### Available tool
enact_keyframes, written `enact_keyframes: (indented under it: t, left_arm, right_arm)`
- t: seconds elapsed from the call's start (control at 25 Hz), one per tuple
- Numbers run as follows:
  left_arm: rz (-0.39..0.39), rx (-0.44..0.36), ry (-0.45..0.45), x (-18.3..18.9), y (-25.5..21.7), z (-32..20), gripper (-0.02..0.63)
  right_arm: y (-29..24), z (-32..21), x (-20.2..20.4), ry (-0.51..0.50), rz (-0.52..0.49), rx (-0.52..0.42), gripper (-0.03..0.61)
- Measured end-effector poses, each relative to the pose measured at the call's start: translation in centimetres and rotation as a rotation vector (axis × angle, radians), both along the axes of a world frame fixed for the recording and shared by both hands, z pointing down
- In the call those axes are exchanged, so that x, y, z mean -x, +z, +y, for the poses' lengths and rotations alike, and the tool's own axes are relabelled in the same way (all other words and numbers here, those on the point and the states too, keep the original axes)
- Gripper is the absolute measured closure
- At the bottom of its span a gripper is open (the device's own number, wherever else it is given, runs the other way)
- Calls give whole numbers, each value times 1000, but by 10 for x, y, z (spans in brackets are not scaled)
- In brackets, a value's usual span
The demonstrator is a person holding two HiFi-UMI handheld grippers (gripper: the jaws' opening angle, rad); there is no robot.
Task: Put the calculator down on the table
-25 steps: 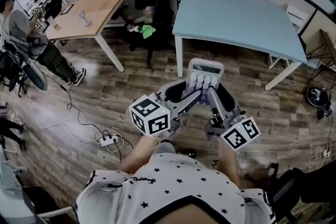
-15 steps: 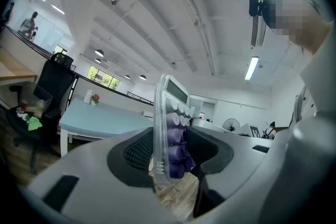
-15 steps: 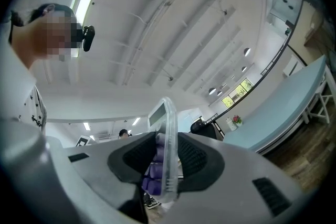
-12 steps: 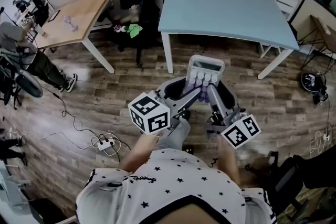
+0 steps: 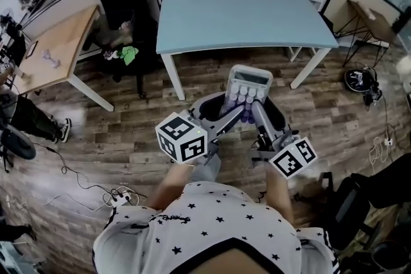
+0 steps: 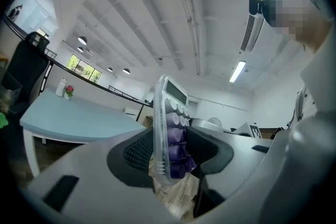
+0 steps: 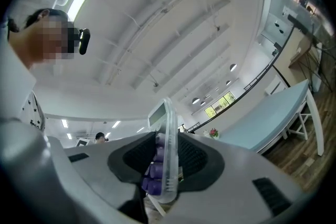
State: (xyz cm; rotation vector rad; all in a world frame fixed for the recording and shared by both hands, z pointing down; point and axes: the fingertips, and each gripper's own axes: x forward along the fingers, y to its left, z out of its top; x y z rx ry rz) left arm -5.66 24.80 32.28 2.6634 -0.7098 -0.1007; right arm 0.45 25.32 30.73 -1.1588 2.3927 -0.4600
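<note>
Head view: calculator (image 5: 249, 86), translucent white case, purple round keys, grey display.

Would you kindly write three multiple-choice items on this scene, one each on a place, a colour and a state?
1. Where is the calculator relative to the blue table? A lying on it; B held short of it, over the wooden floor; C under it.
2. What colour are its lower keys? A purple; B red; C green.
3. How do the jaws of the left gripper stand? A wide apart, empty; B closed on a cloth; C closed on the calculator.
Answers: B, the head view shows floor beneath it; A, both gripper views show purple keys; C, both pads press its faces.
</note>
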Motion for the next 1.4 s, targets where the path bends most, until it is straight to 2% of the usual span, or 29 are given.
enact_keyframes:
  t: [0.72, 1.08, 1.4]
  left_arm:
    - [36, -3, 123, -27, -5, -115, 400]
    - [59, 23, 198, -40, -1, -165, 400]
    - [71, 37, 238, -42, 4, -191, 400]
  right_arm:
    - [-6, -108, -26, 129, 23, 7, 451]
    - [-3, -154, -38, 208, 42, 38, 451]
    - [2, -178, -38, 252, 50, 53, 451]
